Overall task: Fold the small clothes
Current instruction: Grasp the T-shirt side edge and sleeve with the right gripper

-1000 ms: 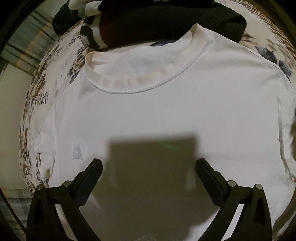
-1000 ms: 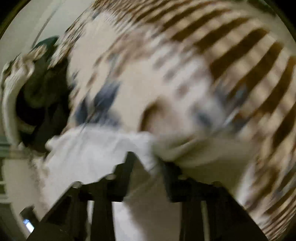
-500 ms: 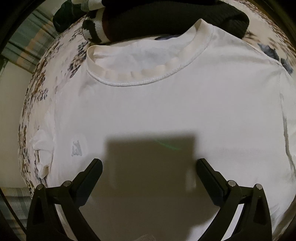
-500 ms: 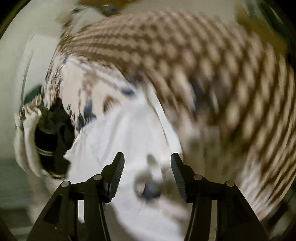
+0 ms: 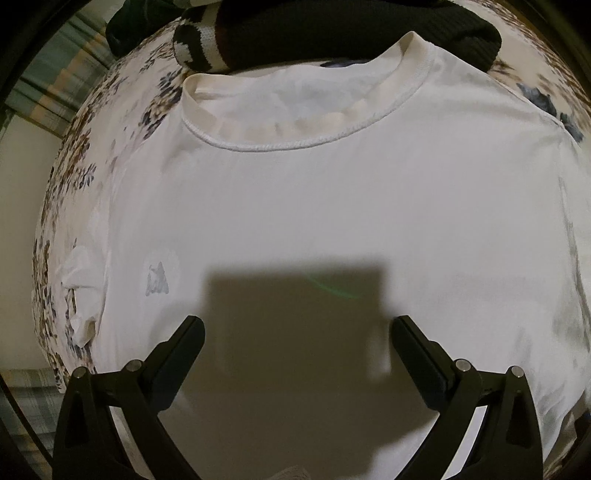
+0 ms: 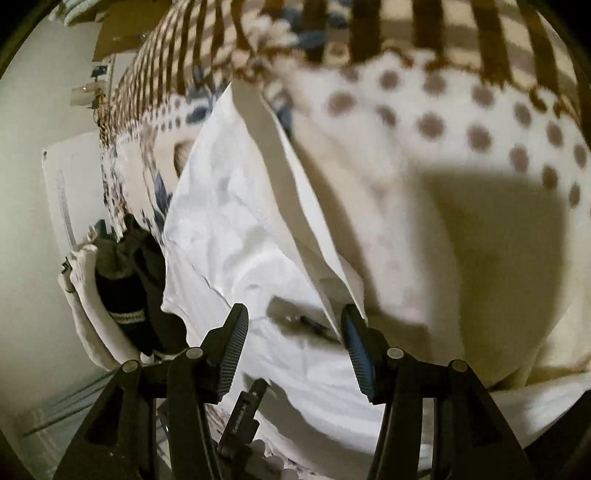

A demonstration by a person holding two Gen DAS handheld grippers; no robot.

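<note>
A white cotton T-shirt with a ribbed round collar (image 5: 332, 206) lies flat, front up, on a cream bedspread printed with blue and brown flowers (image 5: 74, 177), filling most of the left wrist view; its neckline sits toward 12 o'clock and a small faint grey print marks the chest toward 8 o'clock. Just beyond the collar, at 12 o'clock, a dark ribbed knit garment (image 5: 351, 33) lies heaped beside a black-and-white striped knit piece (image 5: 195, 48) at 11 o'clock. The left gripper (image 5: 297, 328) hangs above the shirt's middle with its jaws spread wide and nothing between them, its square shadow falling on the fabric. In the right wrist view the same shirt (image 6: 236, 229) shows as a creased white sheet running from 11 o'clock down to 6 o'clock, one straight edge lifted slightly off the bedding. The right gripper (image 6: 293, 325) is released too, fingers apart over the cloth and gripping nothing. A cream cover with brown polka dots (image 6: 443, 129) spreads toward 2 o'clock.
</note>
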